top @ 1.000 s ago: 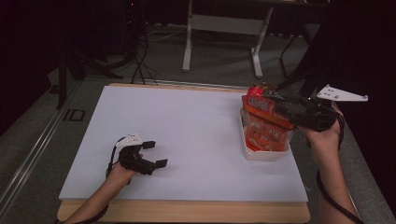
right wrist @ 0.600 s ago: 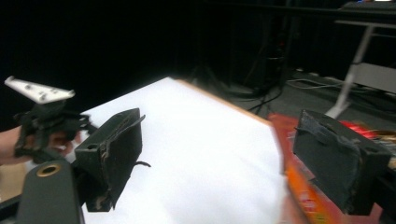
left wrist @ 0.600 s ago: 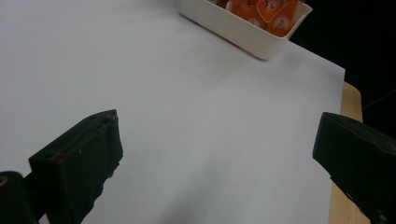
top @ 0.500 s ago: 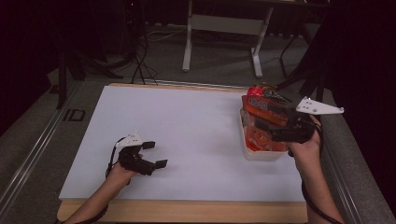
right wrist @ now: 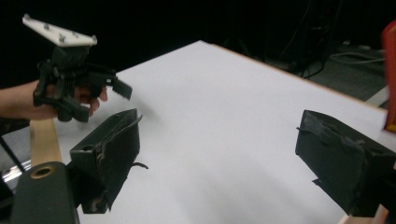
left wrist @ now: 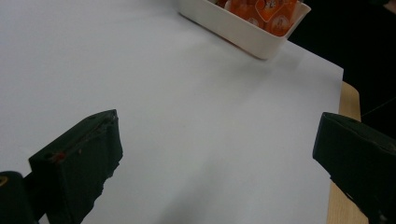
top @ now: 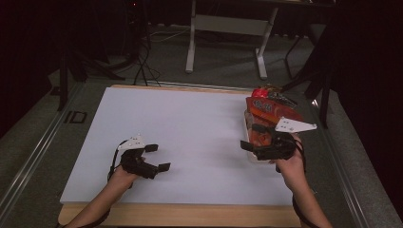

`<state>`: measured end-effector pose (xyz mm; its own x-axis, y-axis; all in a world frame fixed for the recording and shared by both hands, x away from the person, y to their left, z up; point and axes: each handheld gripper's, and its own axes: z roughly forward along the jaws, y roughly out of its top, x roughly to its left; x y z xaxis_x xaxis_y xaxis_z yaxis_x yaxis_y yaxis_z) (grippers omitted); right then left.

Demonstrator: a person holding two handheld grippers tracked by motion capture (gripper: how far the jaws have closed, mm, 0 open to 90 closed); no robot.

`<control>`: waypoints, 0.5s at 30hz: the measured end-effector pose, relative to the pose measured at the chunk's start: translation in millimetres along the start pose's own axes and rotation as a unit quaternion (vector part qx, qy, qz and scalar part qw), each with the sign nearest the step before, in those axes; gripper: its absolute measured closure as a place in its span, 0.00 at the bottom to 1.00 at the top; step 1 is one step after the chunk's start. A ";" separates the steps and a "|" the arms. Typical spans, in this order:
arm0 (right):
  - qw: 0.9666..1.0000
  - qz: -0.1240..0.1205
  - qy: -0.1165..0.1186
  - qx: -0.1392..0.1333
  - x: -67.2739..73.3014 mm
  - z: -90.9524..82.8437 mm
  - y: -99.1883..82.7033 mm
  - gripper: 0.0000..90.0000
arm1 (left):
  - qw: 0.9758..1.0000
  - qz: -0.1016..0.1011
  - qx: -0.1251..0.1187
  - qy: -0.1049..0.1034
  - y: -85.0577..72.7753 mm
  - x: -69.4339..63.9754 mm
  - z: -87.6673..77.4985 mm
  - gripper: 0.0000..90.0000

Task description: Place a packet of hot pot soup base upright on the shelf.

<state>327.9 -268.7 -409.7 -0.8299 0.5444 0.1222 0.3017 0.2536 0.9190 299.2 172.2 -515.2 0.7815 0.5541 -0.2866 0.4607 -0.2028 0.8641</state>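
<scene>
A white tray (top: 246,127) heaped with orange and red snack packets (top: 270,110) stands at the right side of the white board (top: 199,123). My right gripper (top: 250,137) hovers by the tray's near left corner, pointing left. Its jaws have just been opening and stand wide with nothing between them (right wrist: 229,158). My left gripper (top: 158,157) rests low over the board's near left part, open and empty (left wrist: 219,158). From there the tray (left wrist: 233,29) and its orange packets (left wrist: 261,9) lie ahead. The left gripper (right wrist: 74,74) also shows in the right gripper view, in a hand.
The board lies on a wooden table (top: 190,216) whose edge shows along the near side. A red packet's edge (right wrist: 390,74) juts in at the right of the right gripper view. Table legs and cables (top: 142,57) stand on the floor beyond.
My right gripper has come down and toward the near side, from over the packet heap to the tray's near left corner. The left gripper has stayed put.
</scene>
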 end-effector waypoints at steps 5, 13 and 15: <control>1.000 0.004 0.006 0.009 -1.8 6.7 -14.5 0.15 | 1.000 0.000 0.000 0.000 -0.1 -0.1 0.3 0.01; 0.999 0.007 0.011 0.035 -0.2 15.5 -35.6 0.15 | 1.000 0.003 0.001 -0.001 -0.1 -0.5 1.0 0.01; 0.999 0.009 0.014 0.042 0.4 18.5 -40.0 0.15 | 1.000 0.003 0.001 -0.001 -0.2 -0.5 1.2 0.01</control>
<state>324.2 -263.9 -453.3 -0.8365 0.5270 0.1501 0.3544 0.3113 0.8818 299.2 171.0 -515.8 0.7853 0.5506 -0.2832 0.4572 -0.2073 0.8649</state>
